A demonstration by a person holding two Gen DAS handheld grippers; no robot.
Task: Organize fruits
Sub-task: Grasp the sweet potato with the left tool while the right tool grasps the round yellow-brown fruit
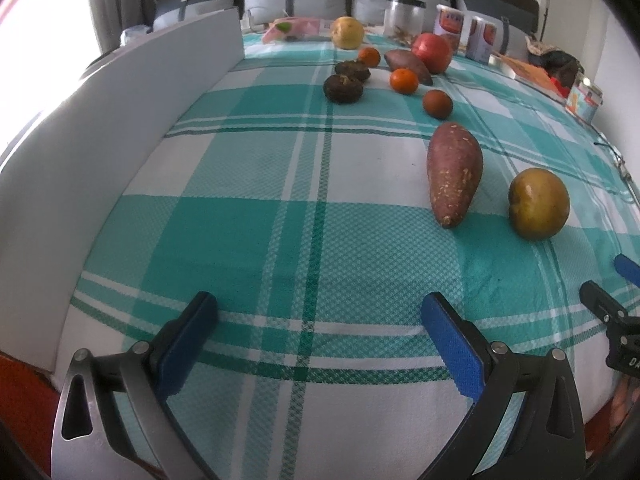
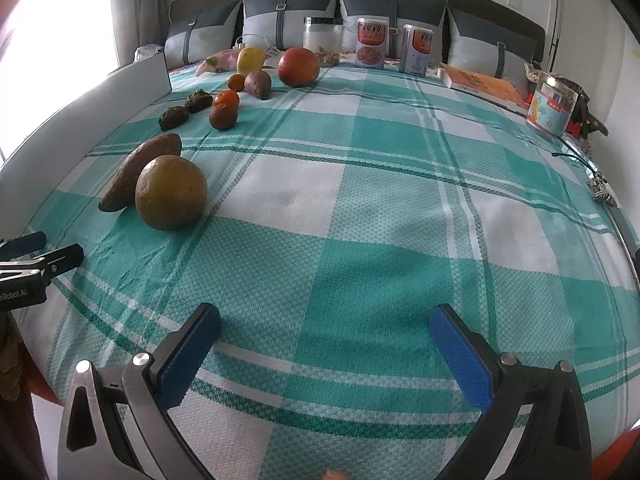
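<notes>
Both grippers hover low over a bed covered w/ a teal-and-white checked cloth (image 2: 360,208), neither touching any fruit. Left gripper (image 1: 320,312) is released, blue pads wide apart, nothing between them. Right gripper (image 2: 324,320) likewise released and empty; its tips also show at approx. 4 o'clock in the left wrist view.

Fruits lie in a loose line running away from the grippers. In the left wrist view: a brownish-green round fruit (image 1: 539,203) at 3 o'clock, just beside a long sweet potato (image 1: 454,174), apart from it. Further up toward 1 o'clock: a dark reddish round fruit (image 1: 437,103), a tangerine (image 1: 404,81), a second sweet potato (image 1: 408,66), a smaller tangerine (image 1: 369,56), and a large red-orange fruit (image 1: 433,52). Two dark wrinkled lumps (image 1: 343,88) sit at 12 o'clock, close together. A yellow fruit (image 1: 347,32) lies furthest back.

In the right wrist view the same line sits at 10–11 o'clock, the brownish-green fruit in front of the long sweet potato.

A white board (image 1: 100,120) stands upright along the bed's left edge. At the headboard end: grey pillows (image 2: 288,16), a clear jar (image 2: 322,42), two printed cans (image 2: 373,42), a book (image 2: 484,84) and another jar (image 2: 552,104) at 2 o'clock.
</notes>
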